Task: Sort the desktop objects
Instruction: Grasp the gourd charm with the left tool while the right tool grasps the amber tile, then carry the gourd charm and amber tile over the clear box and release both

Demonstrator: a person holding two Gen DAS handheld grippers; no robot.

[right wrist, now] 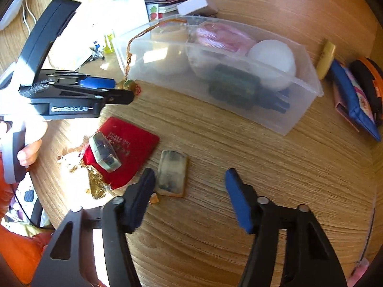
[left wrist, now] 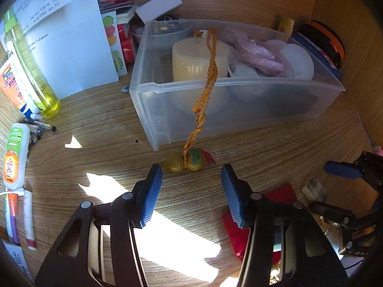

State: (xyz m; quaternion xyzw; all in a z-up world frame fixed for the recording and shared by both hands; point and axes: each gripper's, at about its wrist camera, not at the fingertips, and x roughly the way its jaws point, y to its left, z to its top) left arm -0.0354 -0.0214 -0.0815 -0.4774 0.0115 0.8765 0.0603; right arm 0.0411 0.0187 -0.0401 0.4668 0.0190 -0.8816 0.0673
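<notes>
Clear plastic bin (left wrist: 239, 110) at twelve o'clock is part filled; gourd charm (left wrist: 185, 162), red pouch (right wrist: 129, 148) and tag (right wrist: 172, 172) remain out; left gripper (left wrist: 191, 179) and right gripper (right wrist: 189, 179) both gape, empty.

The left tool (left wrist: 191, 175) sits at the bottom of its own view with its two blue pads (left wrist: 153, 196) spread wide apart. It also shows at the left side of the right view, lying flat, with a hand (right wrist: 28, 143) gripping its handle. The right tool (right wrist: 189, 186) is at the bottom of its view, its pads (right wrist: 237, 203) also wide apart, holding nothing.
</notes>
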